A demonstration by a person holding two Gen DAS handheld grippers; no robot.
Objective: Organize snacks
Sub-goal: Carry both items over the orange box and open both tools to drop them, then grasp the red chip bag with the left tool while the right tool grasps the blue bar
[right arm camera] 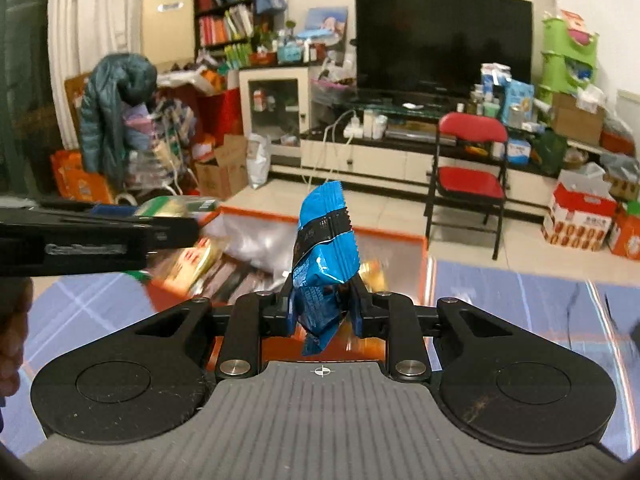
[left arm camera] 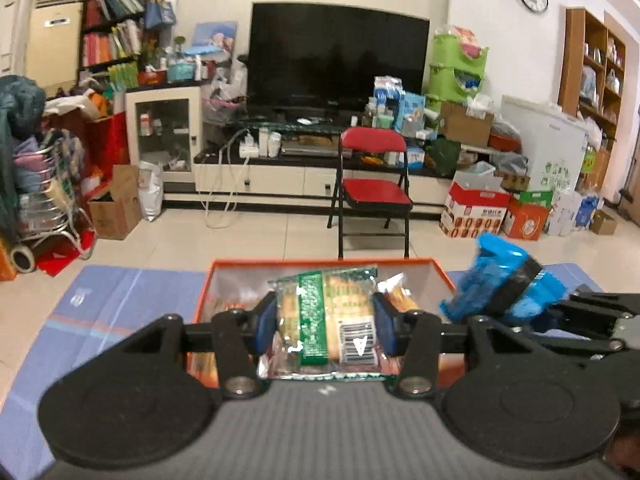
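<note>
My left gripper (left arm camera: pixel 326 326) is shut on a green-and-clear cracker packet (left arm camera: pixel 326 316) and holds it over an orange box (left arm camera: pixel 440 276) with several snack packs inside. My right gripper (right arm camera: pixel 322 310) is shut on a blue snack packet (right arm camera: pixel 322 256) that stands upright, above the near edge of the same orange box (right arm camera: pixel 416 244). In the left wrist view the blue packet (left arm camera: pixel 500 288) and right gripper show at the right of the box. In the right wrist view the left gripper (right arm camera: pixel 120 232) with the green packet (right arm camera: pixel 176 206) shows at the left.
The box sits on a blue checked cloth (left arm camera: pixel 120 300). Beyond it stands a red folding chair (left arm camera: pixel 374 192) on tiled floor, then a TV stand (left arm camera: pixel 280 168) with a television and clutter. Cardboard boxes (left arm camera: pixel 476 212) stand at the right.
</note>
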